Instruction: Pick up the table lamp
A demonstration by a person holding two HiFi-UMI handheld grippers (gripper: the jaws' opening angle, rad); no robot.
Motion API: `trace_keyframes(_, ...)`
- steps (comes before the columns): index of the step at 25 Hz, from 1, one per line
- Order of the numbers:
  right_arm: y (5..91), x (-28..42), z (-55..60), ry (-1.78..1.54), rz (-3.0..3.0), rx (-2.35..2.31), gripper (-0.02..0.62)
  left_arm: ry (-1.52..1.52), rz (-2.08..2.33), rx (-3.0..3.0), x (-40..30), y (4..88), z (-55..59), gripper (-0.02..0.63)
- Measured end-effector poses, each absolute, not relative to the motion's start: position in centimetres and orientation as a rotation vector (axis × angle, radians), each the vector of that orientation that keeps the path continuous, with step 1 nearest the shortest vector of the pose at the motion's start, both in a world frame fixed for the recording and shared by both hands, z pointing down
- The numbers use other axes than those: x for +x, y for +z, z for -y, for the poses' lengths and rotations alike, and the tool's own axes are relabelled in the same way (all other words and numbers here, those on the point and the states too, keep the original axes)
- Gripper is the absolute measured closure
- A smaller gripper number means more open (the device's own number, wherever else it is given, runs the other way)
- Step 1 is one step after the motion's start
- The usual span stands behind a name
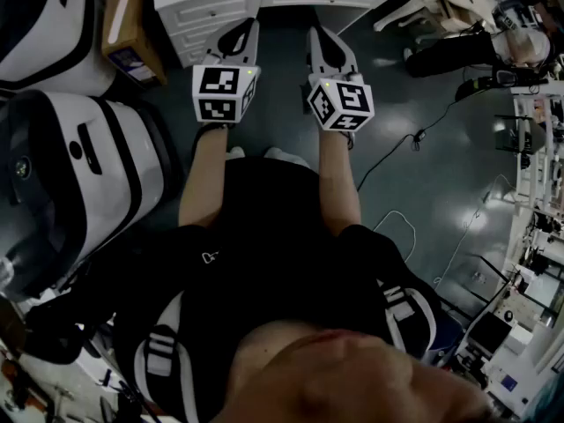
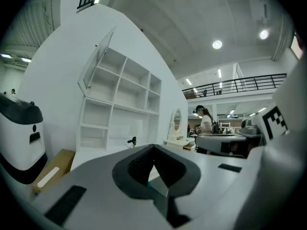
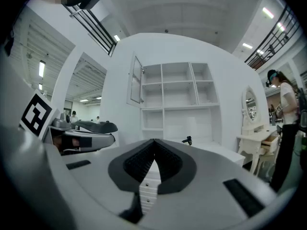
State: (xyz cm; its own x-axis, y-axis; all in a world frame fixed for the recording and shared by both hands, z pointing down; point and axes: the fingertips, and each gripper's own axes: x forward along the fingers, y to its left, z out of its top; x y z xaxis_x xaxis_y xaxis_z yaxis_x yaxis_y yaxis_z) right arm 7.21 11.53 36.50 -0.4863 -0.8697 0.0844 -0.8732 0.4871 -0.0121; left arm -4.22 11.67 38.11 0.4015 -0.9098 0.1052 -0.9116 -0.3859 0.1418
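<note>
- White shelving (image 3: 177, 97) rose behind a white worktop (image 3: 218, 153).
- Left claw (image 2: 153, 148), held about level toward it, was pressed together, empty.
- Right claw (image 3: 154, 143) was likewise pressed together, gripping nothing.
- Small dark item (image 3: 188, 140) stood on that worktop below the shelving; whether it was the table lamp, I could not tell.
</note>
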Motion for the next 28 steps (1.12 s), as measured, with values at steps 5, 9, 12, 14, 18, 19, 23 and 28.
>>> trace_keyframes(5, 36.1, 8.1, -10.5, 0.109, 2.656, 1.637, 0.577, -0.018, 1.688, 2.399, -7.5, 38.3, -10.7, 0.598)
trace_keyframes(9, 36.5, 7.6, -10.3, 0.119, 2.642, 1.617, 0.577, -0.035, 1.659, 2.412, -7.3, 38.5, -10.7, 0.598)
trace_keyframes(12, 36.9, 7.7, -10.3, 0.135, 2.619, 1.602, 0.577, -0.052, 1.634, 2.408, -6.9, 38.8, -10.9, 0.598)
trace_keyframes(14, 37.2, 8.0, -10.2, 0.147, 2.601, 1.601, 0.577, -0.05, 1.622, 2.396, -6.7, 39.1, -10.9, 0.598)
trace_keyframes(18, 38.4, 8.5, -10.2, 0.193, 2.583, 1.586, 0.577, -0.027, 1.612, 2.36, -6.3, 40.6, -11.2, 0.598)
trace_keyframes(19, 38.8, 8.5, -10.2, 0.206, 2.582, 1.578, 0.577, -0.018, 1.613, 2.35, -6.3, 40.9, -11.3, 0.598)
trace_keyframes(23, 39.8, 7.9, -9.9, 0.251, 2.596, 1.545, 0.577, 0.022, 1.641, 2.314, -7.0, 41.7, -11.5, 0.598)
trace_keyframes(28, 40.9, 6.8, -8.9, 0.318, 2.636, 1.515, 0.577, 0.067, 1.67, 2.28, -8.0, 42.6, -11.5, 0.598)
